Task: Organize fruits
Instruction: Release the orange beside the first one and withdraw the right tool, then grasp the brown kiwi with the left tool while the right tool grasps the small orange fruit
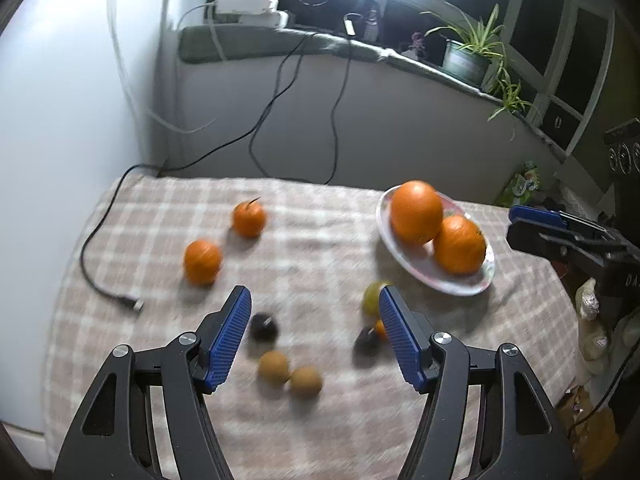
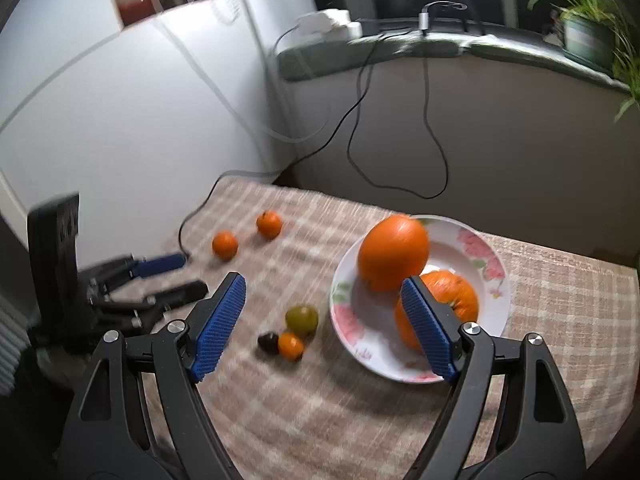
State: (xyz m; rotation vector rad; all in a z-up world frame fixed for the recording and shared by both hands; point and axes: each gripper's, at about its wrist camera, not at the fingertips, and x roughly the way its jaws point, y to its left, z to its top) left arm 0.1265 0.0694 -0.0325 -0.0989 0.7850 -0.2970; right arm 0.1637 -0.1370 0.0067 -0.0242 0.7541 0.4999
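No legible text anywhere; faint marks on right gripper point(image 1: 576, 240) body unreadable.

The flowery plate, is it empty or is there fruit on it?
Not empty. The plate holds two big oranges, touching each other; the rest of its surface is bare.

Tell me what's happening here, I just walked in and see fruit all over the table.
A person is sorting fruit with a pair of handheld tongs in each hand. Both the left tongs and right tongs are open and empty, hovering above the checked tablecloth. Two large oranges already sit on the flowered plate. Two smaller oranges, two brown round fruits, a greenish fruit and some small dark ones are loose on the cloth.
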